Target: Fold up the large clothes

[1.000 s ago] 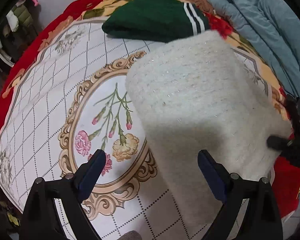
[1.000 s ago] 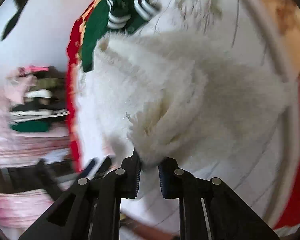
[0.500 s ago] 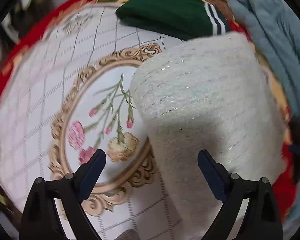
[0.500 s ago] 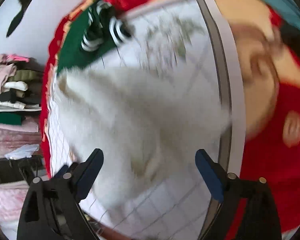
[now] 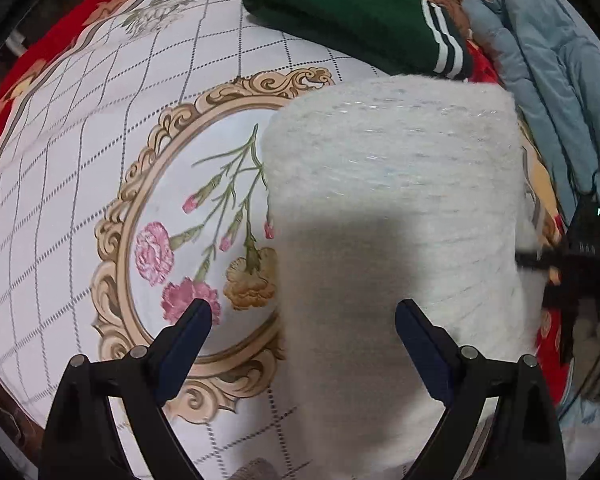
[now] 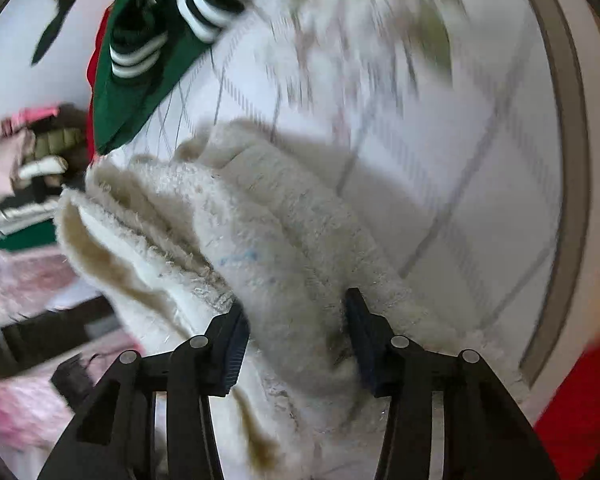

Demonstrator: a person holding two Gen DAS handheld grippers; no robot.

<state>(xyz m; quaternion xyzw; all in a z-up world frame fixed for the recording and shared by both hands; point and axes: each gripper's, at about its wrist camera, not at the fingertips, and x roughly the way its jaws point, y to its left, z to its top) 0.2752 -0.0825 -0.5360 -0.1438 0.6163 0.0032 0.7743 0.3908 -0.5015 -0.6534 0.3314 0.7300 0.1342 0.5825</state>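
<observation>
One fuzzy cream sweater (image 5: 396, 216) lies folded into a thick oblong on the right half of a floral bedspread (image 5: 100, 128), its near end running under the camera and its left edge covering part of the gold-framed carnation medallion (image 5: 204, 240) printed at the middle. The left gripper (image 5: 303, 330) hangs above the sweater's near part with its fingers spread wide, touching nothing. The right gripper (image 6: 296, 328) is at the sweater's right edge; in its own view the stacked fluffy layers (image 6: 228, 240) bunch between its partly parted fingers, but whether the pads actually squeeze the cloth cannot be told. Beyond the sweater's far end sits a folded dark green garment with white stripes (image 5: 360, 12). Along the far right lies a grey-blue quilted coat (image 5: 560, 80).
</observation>
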